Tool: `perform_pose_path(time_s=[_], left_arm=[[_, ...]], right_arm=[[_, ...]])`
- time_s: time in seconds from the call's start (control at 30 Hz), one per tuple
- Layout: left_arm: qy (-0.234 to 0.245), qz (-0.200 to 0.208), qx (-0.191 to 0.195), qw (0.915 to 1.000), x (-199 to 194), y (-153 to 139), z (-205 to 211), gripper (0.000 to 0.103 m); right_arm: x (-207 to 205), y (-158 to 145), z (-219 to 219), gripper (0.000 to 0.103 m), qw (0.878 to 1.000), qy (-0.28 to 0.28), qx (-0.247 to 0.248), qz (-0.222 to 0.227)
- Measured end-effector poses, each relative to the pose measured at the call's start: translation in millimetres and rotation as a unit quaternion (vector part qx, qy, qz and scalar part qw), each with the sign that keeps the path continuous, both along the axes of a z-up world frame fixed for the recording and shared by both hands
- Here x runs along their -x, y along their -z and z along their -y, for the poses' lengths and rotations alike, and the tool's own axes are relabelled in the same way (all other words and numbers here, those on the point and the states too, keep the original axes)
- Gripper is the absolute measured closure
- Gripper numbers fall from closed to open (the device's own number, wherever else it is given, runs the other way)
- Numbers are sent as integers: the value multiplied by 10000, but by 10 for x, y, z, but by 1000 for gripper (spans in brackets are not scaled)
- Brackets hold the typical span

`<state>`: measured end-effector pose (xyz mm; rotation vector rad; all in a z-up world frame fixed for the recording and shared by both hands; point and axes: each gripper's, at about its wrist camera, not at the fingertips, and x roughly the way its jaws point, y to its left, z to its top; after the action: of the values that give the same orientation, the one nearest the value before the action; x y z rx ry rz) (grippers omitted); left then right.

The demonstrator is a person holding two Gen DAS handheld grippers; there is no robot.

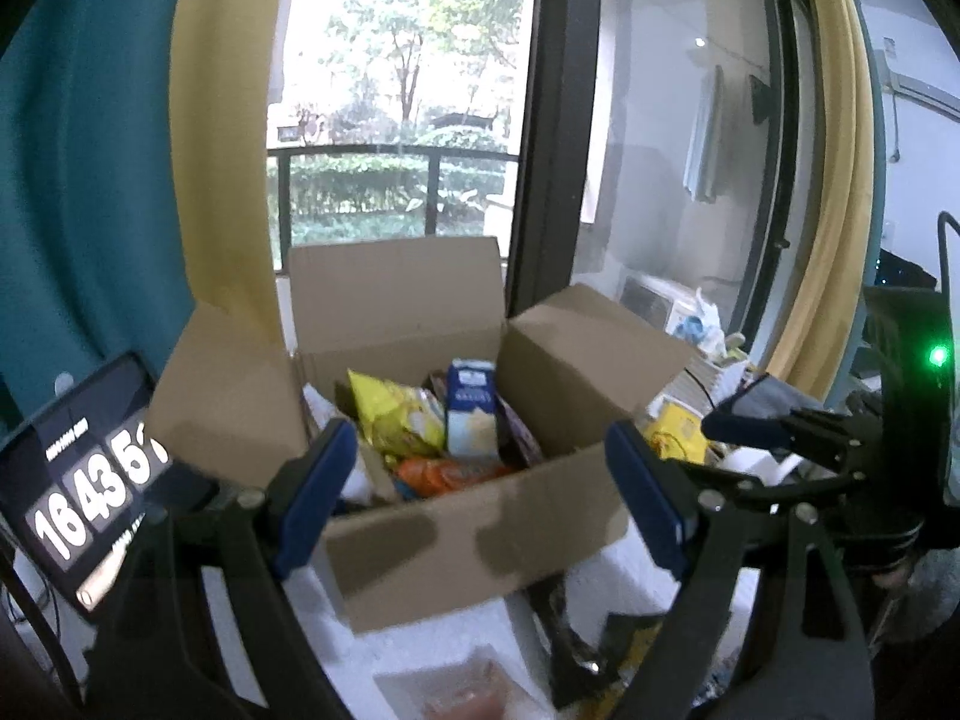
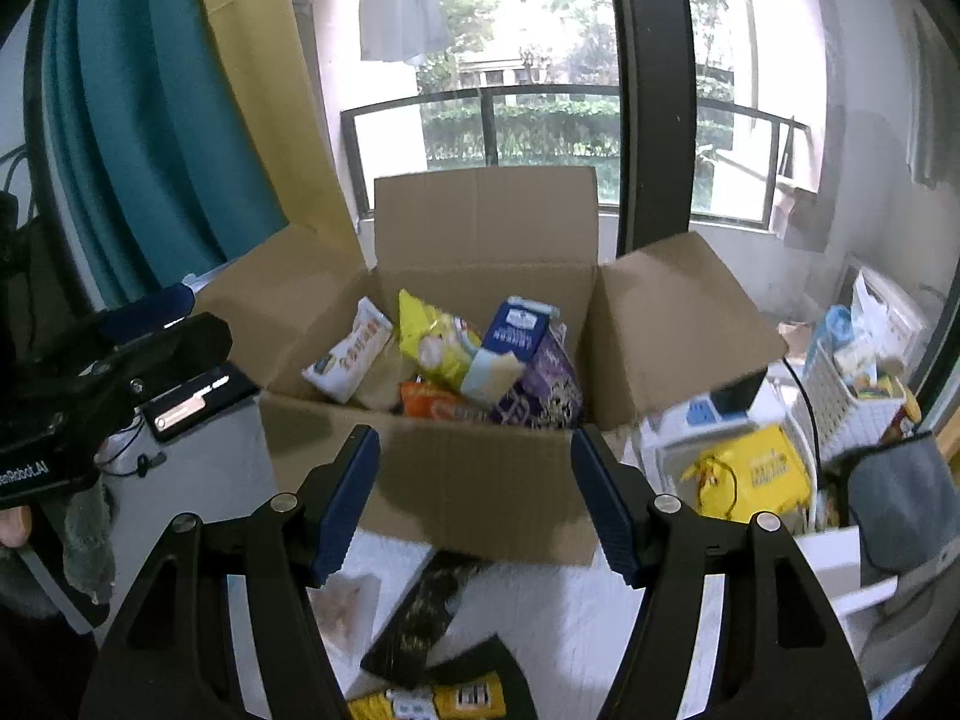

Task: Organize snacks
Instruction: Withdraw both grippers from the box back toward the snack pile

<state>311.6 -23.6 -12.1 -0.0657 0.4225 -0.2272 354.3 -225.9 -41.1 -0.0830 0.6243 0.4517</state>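
Both claws hanging apart, empty: left gripper (image 1: 480, 492), right gripper (image 2: 474, 495) facing cardboard box (image 2: 480, 480). Advising: grab loose dark packet (image 2: 420, 612) nearby, clearing near wall.

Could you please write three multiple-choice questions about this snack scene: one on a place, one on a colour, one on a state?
1. Where does the blue and white carton stand?
A. Inside the cardboard box
B. On the white table
C. In the white basket

2. What colour is the snack bag just left of that carton?
A. Red
B. Yellow
C. Black

3. In what state are the flaps of the cardboard box?
A. Taped shut
B. Folded inward
C. Open

Answers:
1. A, the carton rises among the snacks within the box walls.
2. B, the bag leaning beside the carton is bright yellow.
3. C, the flaps stand up and spread outward, so the contents show.
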Motion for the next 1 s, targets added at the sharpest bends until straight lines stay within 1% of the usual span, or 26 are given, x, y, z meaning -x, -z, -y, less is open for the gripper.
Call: perform_pose_path(time_s=[0.2,0.47,0.53,0.77,1.0], left_arm=[[-2,-258,11,9997,148,207,17,17],[-54,-657,-2,9978,310,580,-1,17],[-30,-755,-21,9971,310,672,-10,17],[63,-1103,-299,9934,238,1052,13,17],[286,-1446,-428,9882,111,1372,41,17]], right_arm=[[168,84,136,34,10000,27,-48,-83],[314,399,280,34,9989,85,-172,-424],[350,507,309,34,9983,89,-195,-550],[424,869,376,34,9945,116,-302,-999],[453,1149,419,33,9889,187,-470,-1398]])
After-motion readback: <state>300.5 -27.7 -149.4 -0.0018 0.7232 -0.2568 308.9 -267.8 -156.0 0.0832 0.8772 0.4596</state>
